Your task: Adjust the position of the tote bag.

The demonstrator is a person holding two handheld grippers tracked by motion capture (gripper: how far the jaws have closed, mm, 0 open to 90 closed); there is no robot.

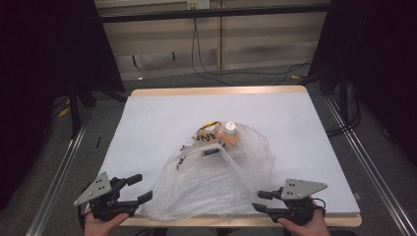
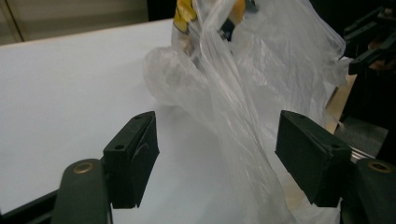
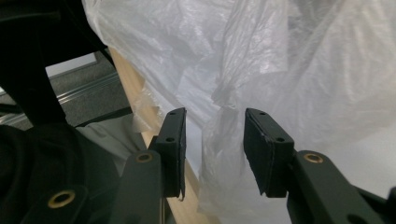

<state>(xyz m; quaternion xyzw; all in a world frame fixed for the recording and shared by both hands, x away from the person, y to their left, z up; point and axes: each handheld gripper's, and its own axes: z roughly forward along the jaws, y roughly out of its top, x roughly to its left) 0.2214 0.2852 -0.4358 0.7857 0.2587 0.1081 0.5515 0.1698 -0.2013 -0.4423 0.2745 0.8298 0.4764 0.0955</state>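
A clear plastic bag lies crumpled on the worktop, a bottle inside; left gripper fingers stand wide beside it; right gripper fingers narrowly apart, a bag fold between them, ungripped.

We see a thin translucent plastic bag slumped and crumpled at the table's near edge, mouth toward us, a white-capped orange bottle and yellow-black packet at its far end.
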